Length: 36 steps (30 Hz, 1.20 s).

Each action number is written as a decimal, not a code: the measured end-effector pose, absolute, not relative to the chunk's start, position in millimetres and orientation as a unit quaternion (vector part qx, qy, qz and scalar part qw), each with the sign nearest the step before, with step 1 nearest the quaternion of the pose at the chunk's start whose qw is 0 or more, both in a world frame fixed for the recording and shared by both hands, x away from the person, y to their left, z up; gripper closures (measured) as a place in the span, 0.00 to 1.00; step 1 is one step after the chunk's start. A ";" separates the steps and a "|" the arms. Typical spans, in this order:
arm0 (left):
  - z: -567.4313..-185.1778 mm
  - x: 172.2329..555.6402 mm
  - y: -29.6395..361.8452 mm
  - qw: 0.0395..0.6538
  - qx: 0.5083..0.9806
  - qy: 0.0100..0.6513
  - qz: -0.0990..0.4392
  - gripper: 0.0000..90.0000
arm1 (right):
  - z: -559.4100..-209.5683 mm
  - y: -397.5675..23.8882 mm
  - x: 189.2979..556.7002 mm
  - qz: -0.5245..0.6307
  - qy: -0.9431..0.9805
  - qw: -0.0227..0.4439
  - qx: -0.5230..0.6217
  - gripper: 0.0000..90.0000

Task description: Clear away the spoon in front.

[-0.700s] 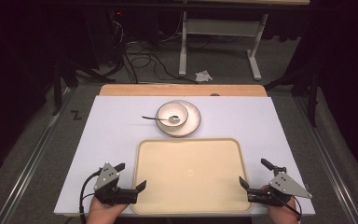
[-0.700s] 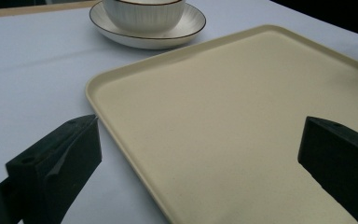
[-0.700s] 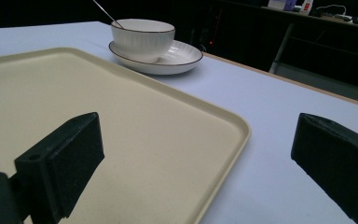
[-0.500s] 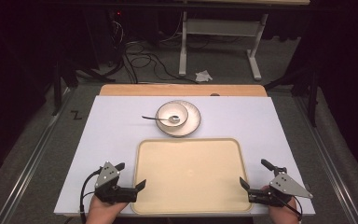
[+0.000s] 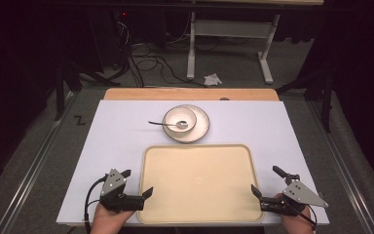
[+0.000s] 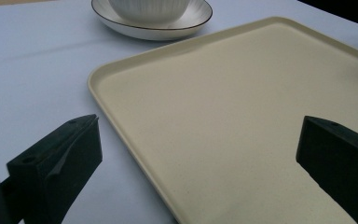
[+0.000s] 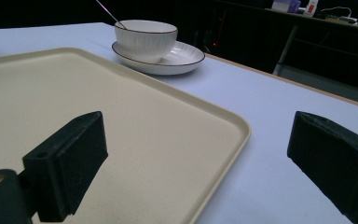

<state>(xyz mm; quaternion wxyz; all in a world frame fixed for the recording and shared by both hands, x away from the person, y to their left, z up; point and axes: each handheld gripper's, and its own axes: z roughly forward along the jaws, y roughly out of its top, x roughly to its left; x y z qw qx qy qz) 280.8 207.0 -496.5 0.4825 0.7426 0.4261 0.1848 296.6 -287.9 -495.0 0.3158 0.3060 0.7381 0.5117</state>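
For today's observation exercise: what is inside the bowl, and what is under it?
A spoon rests inside the bowl, its handle sticking out over the rim. The bowl stands on a plate. The plate's centre is covered.

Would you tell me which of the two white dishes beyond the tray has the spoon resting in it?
The bowl; it stands on the wider, flatter plate, and the spoon leans out over its left rim.

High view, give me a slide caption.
Two open hand-held grippers flank an empty tray; bowl with spoon beyond.
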 end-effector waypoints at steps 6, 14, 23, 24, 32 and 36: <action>-496.6 281.1 206.6 0.482 0.743 0.425 0.186 0.01 | -496.2 -287.8 297.2 0.506 0.741 0.318 0.306 0.06; -496.2 281.8 207.5 0.483 0.741 0.427 0.188 0.01 | -497.1 -286.1 296.9 0.503 0.743 0.319 0.307 0.06; -486.4 286.6 208.2 0.493 0.733 0.424 0.198 0.01 | -497.4 -286.9 297.1 0.501 0.742 0.320 0.309 0.04; -484.2 287.8 208.2 0.493 0.734 0.422 0.200 0.01 | -497.5 -287.1 297.1 0.502 0.742 0.319 0.309 0.04; -473.6 298.4 209.8 0.493 0.732 0.424 0.203 0.01 | -498.0 -288.2 297.6 0.502 0.742 0.320 0.307 0.04; -462.5 305.6 211.3 0.497 0.729 0.423 0.209 0.01 | -498.0 -288.9 297.9 0.502 0.743 0.321 0.305 0.04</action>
